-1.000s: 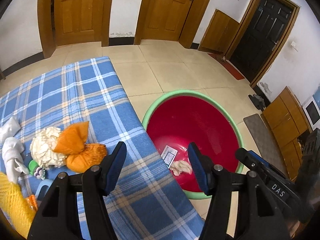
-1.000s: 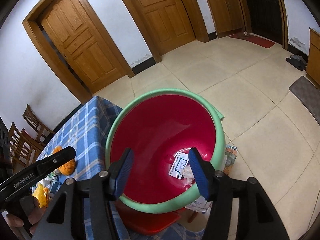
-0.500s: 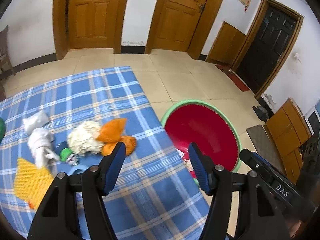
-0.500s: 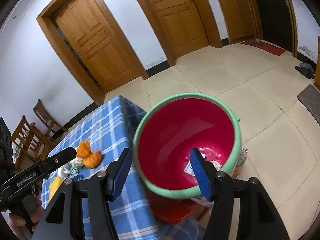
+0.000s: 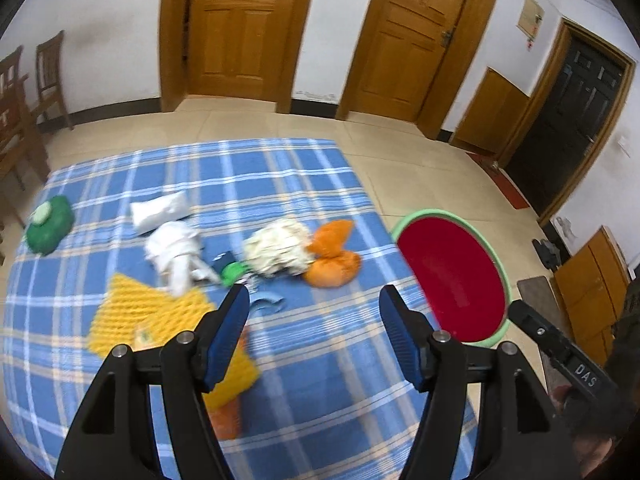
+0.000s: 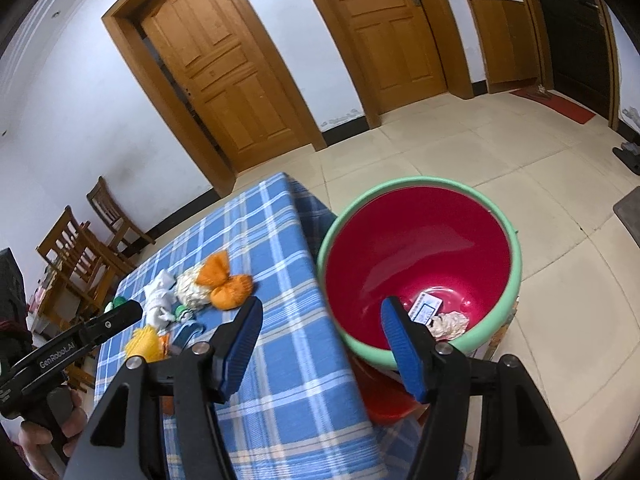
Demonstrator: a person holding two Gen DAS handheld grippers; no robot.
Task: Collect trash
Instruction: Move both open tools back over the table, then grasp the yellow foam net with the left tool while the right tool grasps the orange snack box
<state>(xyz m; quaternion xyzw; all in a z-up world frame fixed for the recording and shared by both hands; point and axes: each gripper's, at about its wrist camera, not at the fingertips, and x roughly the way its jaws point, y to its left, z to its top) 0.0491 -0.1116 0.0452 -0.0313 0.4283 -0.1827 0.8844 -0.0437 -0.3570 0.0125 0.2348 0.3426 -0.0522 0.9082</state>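
The tablecloth [image 5: 312, 184] is blue plaid with white and tan lines. On it lie an orange cloth bundle [image 5: 332, 256], a cream crumpled wad [image 5: 280, 246], a yellow mesh net [image 5: 136, 312], white wrappers [image 5: 172, 248] and a green pouch [image 5: 50, 226]. The basin [image 6: 516, 264] is red inside with a mint-green rim. 2 doors [image 5: 236, 24] are honey-brown wood.

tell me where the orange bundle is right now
The orange bundle lies on the checked cloth, touching the cream wad and nearest the red basin.
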